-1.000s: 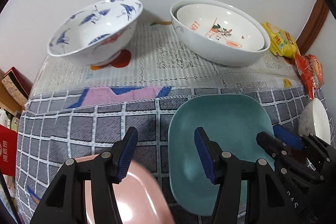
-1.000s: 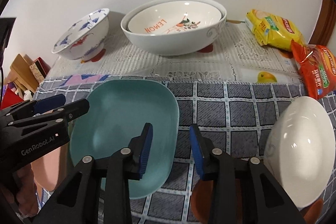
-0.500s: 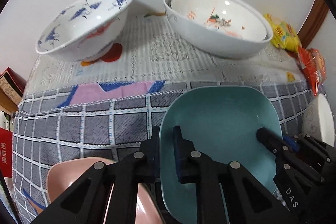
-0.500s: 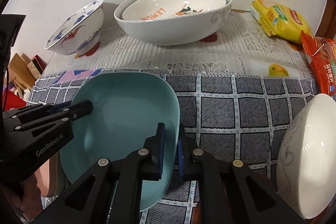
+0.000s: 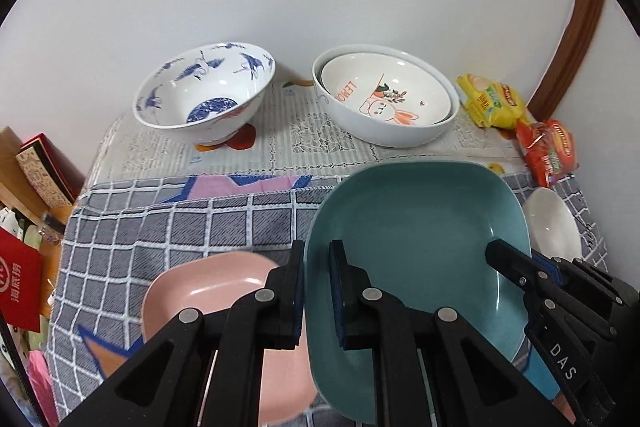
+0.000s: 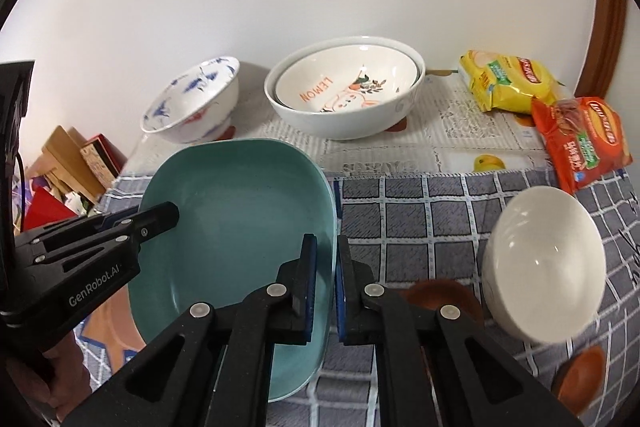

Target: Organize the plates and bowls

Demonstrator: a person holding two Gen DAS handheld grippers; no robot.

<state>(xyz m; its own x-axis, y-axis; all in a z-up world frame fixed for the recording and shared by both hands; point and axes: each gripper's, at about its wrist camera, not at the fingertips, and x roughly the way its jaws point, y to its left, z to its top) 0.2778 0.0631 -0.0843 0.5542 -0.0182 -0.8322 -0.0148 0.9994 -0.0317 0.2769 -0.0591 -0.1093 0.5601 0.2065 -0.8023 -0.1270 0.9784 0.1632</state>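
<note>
Both grippers grip one teal plate [image 5: 416, 227], each on an opposite side rim. Left gripper [image 5: 316, 291]: fingers pinch the plate's left rim, one pad outside, one inside the well. Right gripper [image 6: 326, 287]: fingers pinch the right rim the same way, rim sandwiched between blue pads. Plate appears clear of the checked cloth [image 6: 420, 227], tilted slightly. Just outside the left gripper's outer finger, a pink plate [image 5: 208, 291] lies flat on the cloth. Beyond the right gripper's outer finger, a plain white bowl [image 6: 544, 259] sits on the cloth, apart from the teal plate. Far ahead of both sets of fingertips, by the wall: a blue-patterned bowl [image 5: 208, 99] and two nested white bowls [image 5: 384, 99]. Snack packets [image 6: 540, 107] past the white bowl.
</note>
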